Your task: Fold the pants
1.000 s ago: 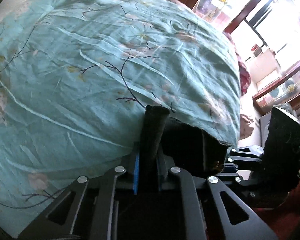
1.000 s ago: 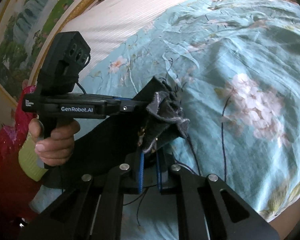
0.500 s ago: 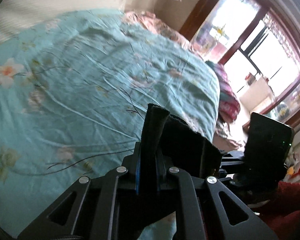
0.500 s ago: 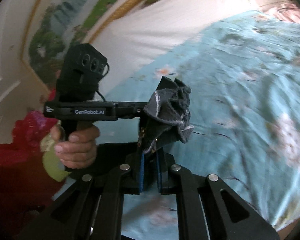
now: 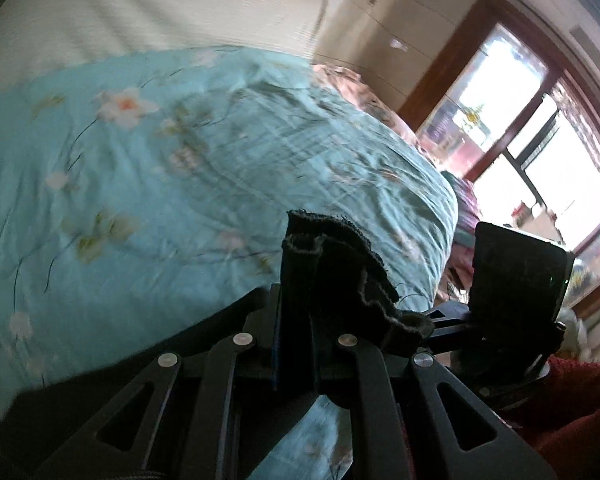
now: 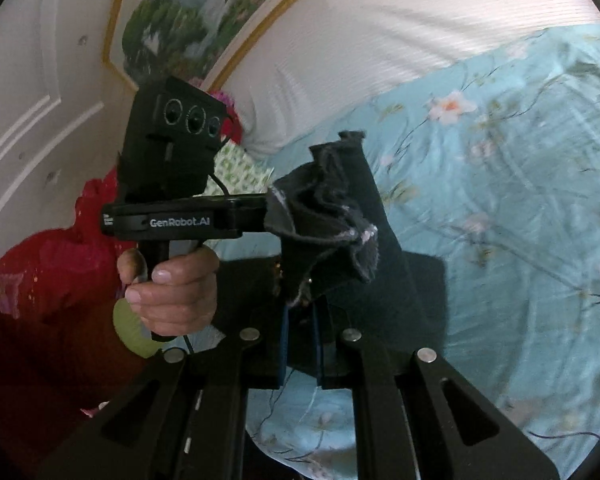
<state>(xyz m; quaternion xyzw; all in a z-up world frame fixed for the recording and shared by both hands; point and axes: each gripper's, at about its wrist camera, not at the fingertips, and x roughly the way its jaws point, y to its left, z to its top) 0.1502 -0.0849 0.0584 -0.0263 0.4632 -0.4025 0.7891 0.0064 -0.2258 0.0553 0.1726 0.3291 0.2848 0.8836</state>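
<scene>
Mid-carry: dark pants (image 5: pixel 332 264) lifted over the teal floral bedspread (image 5: pixel 140 184), fold not yet laid.

Left gripper (image 5: pixel 296 320) and right gripper (image 6: pixel 302 320) both clamped narrow on bunched cloth edges. Next, probably: spread apart, lower flat. Versus a second ago: raised, swung toward the headboard (image 6: pixel 380 40), cloth edges more crumpled.

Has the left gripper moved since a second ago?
Yes. The left gripper, jaws shut on the dark pants, has swung up: the white headboard beyond the floral bedspread now fills the left-wrist view's top.
</scene>
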